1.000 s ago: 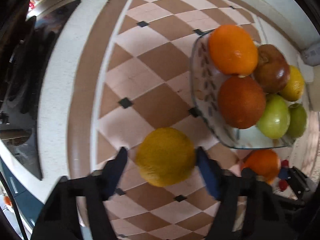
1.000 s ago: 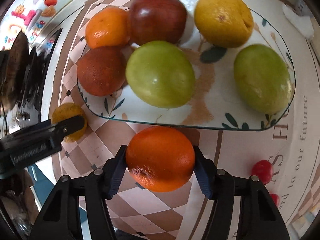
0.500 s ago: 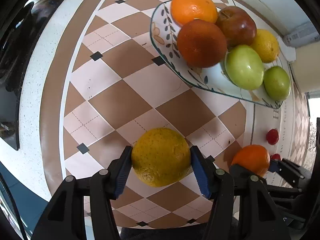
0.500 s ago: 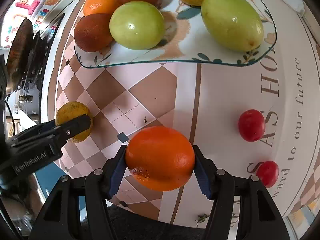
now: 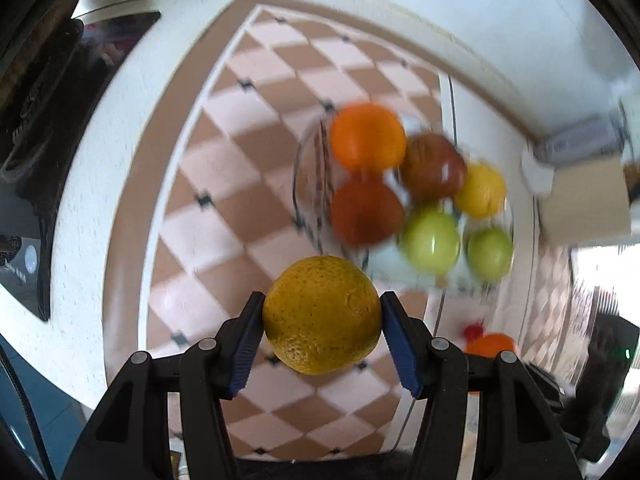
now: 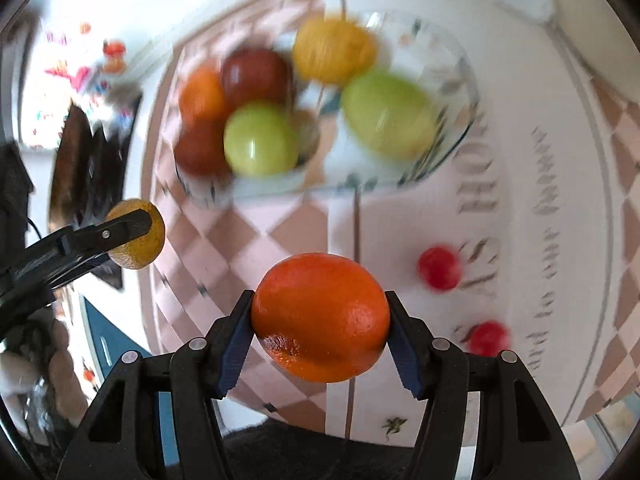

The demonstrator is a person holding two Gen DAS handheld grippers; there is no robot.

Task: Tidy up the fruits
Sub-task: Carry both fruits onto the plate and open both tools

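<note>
Gripping yellow-green citrus (image 5: pixel 322 314) between left gripper (image 5: pixel 322 336) pads, apparently airborne

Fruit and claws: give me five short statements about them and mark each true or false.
1. The left claw grips a yellow-green citrus. True.
2. The right claw is empty. False: it is shut on an orange.
3. The glass plate holds two green fruits. True: one beside the dark apple, one further right.
4. Two small red fruits lie on the plate. False: they lie on the mat, off the plate.
5. The plate holds only green fruits. False: it also holds an orange one, a dark apple and a yellow one.
</note>
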